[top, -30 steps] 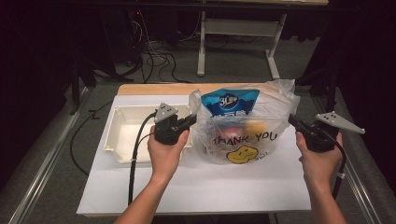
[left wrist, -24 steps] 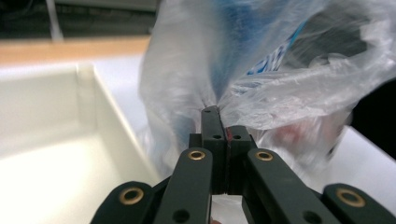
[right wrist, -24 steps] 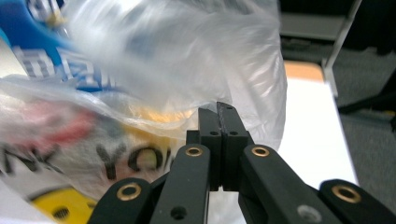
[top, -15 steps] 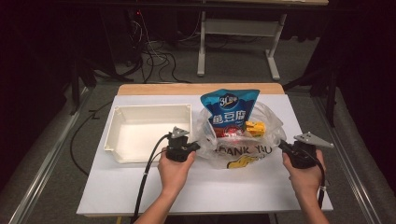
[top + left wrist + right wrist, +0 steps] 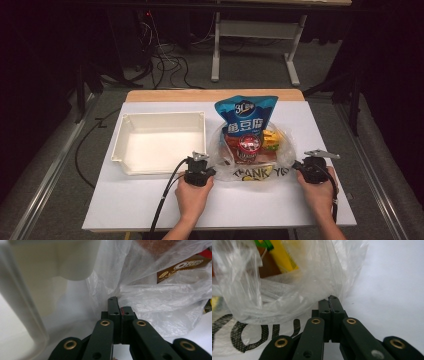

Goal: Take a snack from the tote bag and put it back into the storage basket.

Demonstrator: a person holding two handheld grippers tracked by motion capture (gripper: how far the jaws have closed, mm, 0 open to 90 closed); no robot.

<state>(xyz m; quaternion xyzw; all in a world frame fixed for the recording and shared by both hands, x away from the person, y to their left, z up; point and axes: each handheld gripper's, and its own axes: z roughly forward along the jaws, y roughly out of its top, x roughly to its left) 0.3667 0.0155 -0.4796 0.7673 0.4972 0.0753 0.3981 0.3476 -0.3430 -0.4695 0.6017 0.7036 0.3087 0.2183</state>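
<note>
A clear plastic bag (image 5: 250, 173) printed "THANK YOU" sits slumped on the white table (image 5: 145, 202). Out of it stand a blue snack pouch (image 5: 245, 114), a brown pack with a red round label (image 5: 248, 145) and a yellow pack (image 5: 270, 138). My left gripper (image 5: 210, 171) is at the bag's left edge, jaws shut with thin plastic pinched at their tips (image 5: 117, 302). At the bag's right edge my right gripper (image 5: 296, 164) is shut the same way on the film (image 5: 331, 300). Crumpled bag film (image 5: 162, 295) (image 5: 274, 290) lies just ahead of each pair of jaws.
An empty white bin (image 5: 160, 116) stands left of the bag, its corner (image 5: 75, 265) close to my left gripper. A wooden strip (image 5: 215, 95) runs along the table's far edge. Beyond are a metal stand and cables on the floor.
Both hands have come down with the bag. It was held up between the grippers; now it rests on the table with its sides slumped and the snacks standing out.
</note>
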